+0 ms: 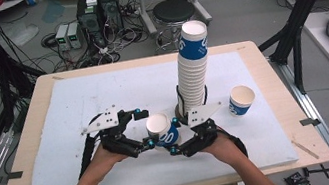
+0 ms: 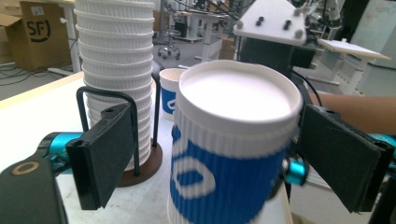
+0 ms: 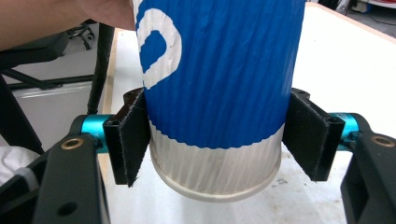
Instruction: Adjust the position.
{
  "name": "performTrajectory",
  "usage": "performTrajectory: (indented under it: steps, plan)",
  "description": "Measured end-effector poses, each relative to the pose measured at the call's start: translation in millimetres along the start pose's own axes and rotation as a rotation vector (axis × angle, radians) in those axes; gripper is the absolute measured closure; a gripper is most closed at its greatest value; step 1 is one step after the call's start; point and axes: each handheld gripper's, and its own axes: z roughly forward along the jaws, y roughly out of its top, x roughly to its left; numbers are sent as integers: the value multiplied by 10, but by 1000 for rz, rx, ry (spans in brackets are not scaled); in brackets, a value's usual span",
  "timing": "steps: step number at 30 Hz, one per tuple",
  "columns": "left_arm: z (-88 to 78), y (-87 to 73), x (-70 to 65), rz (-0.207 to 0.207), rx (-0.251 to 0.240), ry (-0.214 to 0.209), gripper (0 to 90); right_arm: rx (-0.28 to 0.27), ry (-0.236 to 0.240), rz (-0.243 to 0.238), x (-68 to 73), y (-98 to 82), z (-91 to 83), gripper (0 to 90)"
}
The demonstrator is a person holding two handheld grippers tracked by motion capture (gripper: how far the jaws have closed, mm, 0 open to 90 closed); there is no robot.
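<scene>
A blue-and-white ribbed paper cup [image 1: 161, 128] stands in the middle of the white board, between my two grippers. My left gripper [image 1: 145, 127] reaches in from the left with its jaws wide around the cup's upper part. In the left gripper view the left pad [image 2: 107, 154] stands clear of the cup [image 2: 233, 140]. My right gripper [image 1: 174, 135] comes from the right. In the right gripper view, both pads of that gripper [image 3: 217, 140] press on the cup [image 3: 219, 70] near its white base.
A tall stack of like cups [image 1: 194, 67] rises in a wire holder just behind the held cup. A single cup [image 1: 242, 100] stands to the right. The white foam board [image 1: 78, 102] covers most of the wooden table [image 1: 29, 145]. A stool and computers sit on the floor beyond.
</scene>
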Motion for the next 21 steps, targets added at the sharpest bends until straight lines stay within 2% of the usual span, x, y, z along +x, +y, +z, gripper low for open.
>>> performTrajectory:
  steps: [4,7,14,21]
  plan:
    - [-61,19,10,3,9,-6,119,8,-15,0,-24,8,-48,295]
    - [-98,41,6,11,21,-14,120,40,-30,-6,-38,24,-77,295]
    - [-151,92,4,21,60,-21,120,131,-47,-52,-49,114,-101,296]
    - [-176,186,9,29,131,-21,120,238,-38,-101,-31,238,-63,296]
